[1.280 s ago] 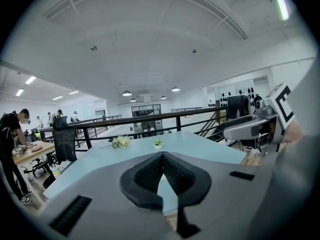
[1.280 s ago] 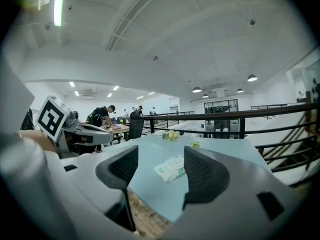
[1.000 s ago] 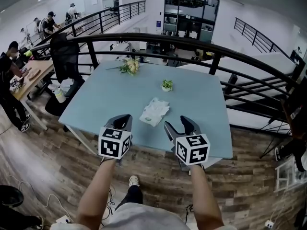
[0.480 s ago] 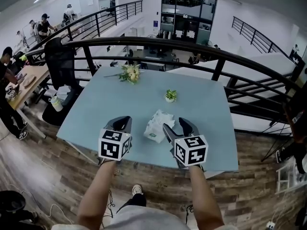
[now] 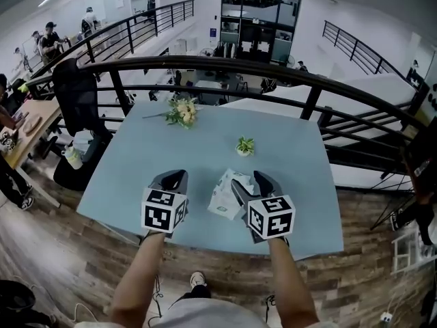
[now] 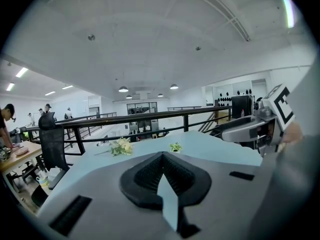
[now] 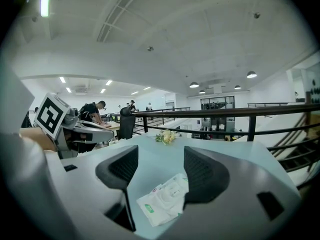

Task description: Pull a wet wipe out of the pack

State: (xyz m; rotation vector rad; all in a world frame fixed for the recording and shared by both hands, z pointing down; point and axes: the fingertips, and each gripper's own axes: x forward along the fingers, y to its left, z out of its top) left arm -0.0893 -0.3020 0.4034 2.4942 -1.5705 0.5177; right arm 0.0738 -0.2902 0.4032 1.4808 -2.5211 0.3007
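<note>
1. Draws closer than a second ago to white soft wet-wipe pack (image 5: 224,191), flat on pale blue surface (image 5: 293,176).
2. Holds right tongs (image 5: 250,182) wide apart above it, left tongs (image 5: 172,178) closed, both empty.
3. Probably ready to grip.

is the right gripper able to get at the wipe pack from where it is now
Probably yes. The right gripper has its jaws apart, and the wipe pack lies on the table just ahead of them with nothing in between.
</note>
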